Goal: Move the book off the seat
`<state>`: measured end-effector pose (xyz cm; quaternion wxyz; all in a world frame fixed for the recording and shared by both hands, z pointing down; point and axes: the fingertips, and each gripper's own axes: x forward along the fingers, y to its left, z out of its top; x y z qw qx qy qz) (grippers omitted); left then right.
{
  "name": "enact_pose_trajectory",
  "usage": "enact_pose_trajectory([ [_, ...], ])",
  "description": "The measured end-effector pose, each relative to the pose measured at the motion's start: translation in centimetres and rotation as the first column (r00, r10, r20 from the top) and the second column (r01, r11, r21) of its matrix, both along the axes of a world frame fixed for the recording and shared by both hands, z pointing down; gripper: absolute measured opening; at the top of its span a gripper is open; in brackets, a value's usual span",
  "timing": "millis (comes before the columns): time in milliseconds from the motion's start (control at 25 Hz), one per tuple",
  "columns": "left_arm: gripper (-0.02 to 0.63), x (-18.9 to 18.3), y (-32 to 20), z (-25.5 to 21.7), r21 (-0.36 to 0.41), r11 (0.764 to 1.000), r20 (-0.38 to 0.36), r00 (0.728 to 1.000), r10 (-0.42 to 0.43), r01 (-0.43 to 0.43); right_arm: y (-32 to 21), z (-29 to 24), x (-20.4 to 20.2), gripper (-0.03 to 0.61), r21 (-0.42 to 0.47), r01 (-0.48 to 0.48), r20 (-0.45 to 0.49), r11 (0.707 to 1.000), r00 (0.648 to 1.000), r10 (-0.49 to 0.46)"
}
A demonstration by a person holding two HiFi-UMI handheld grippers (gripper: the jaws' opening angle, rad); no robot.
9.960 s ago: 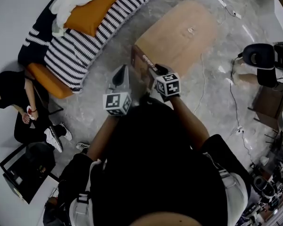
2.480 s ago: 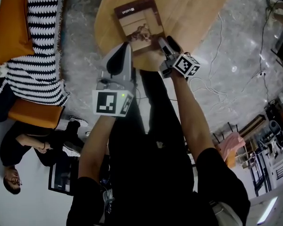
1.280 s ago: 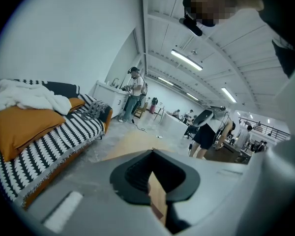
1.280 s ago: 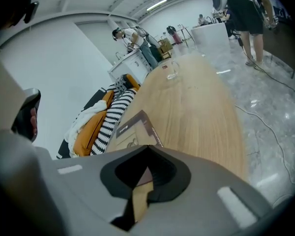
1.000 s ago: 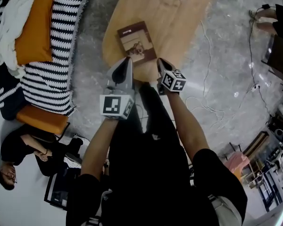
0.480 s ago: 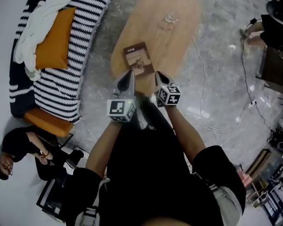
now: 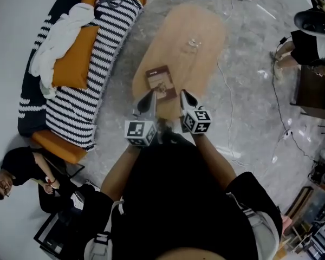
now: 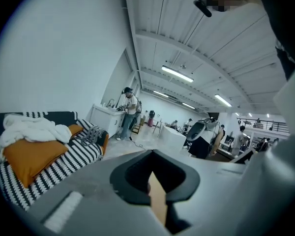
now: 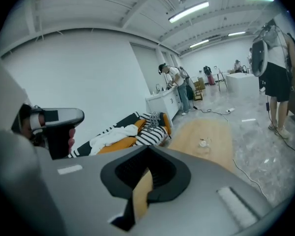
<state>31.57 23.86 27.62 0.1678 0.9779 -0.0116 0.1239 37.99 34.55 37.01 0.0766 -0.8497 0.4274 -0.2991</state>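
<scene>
The brown book [image 7: 160, 82] lies flat on the near end of the oval wooden table [image 7: 197, 20], cover up. Both grippers hang in the air just short of it, over the table's near edge. My left gripper [image 7: 149, 95] is shut and empty, and its tip points at the book's near left corner. My right gripper [image 7: 184, 95] is shut with nothing in it, a little to the right of the book. In the left gripper view my left gripper [image 8: 152, 153] points out across the room. In the right gripper view my right gripper [image 9: 148, 149] aims over the table [image 9: 206, 134].
A sofa with a black-and-white striped blanket [image 7: 84, 93], an orange cushion [image 7: 76, 64] and white cloth [image 7: 57, 39] stands left of the table. A small glass object [image 7: 193, 43] sits mid-table. A person [image 7: 13, 172] sits at lower left. Cables [image 7: 227, 91] trail on the floor to the right.
Ten seconds ago my right gripper held the book upright; it now lies alone on the table. Over the last second both grippers rose and drew back from it.
</scene>
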Motion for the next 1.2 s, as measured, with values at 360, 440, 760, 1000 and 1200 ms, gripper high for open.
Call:
enact_pose_trajectory([
  [360,0.006,-1.7,1.3,-2.9,0.057,0.998,-0.027,0.999,-0.018,0.02,0.0,-11.0,-2.4,0.009,0.147,0.051,-0.183,0.988,0.983,-0.024],
  [440,0.006,-1.9,1.6,-3.3,0.06,0.998,-0.027,0.999,-0.017,0.018,0.4,-12.3,-2.6,0.009,0.168,0.04,-0.196,0.985,0.981,-0.006],
  [760,0.006,-2.5,0.4,-3.8,0.083,0.994,-0.032,0.997,-0.068,0.071,1.1,-13.3,-2.3,0.008,0.156,0.031,-0.198,0.987,0.98,0.001],
  [1000,0.006,-2.4,-0.1,-3.7,0.1,0.992,-0.04,0.997,-0.071,0.074,0.8,-13.3,-2.3,0.008,0.156,0.041,-0.218,0.987,0.976,-0.006],
  [1200,0.006,-2.4,-0.5,-3.8,0.105,0.991,-0.045,0.996,-0.078,0.082,0.4,-13.4,-1.9,0.008,0.163,0.042,-0.218,0.986,0.976,-0.006],
])
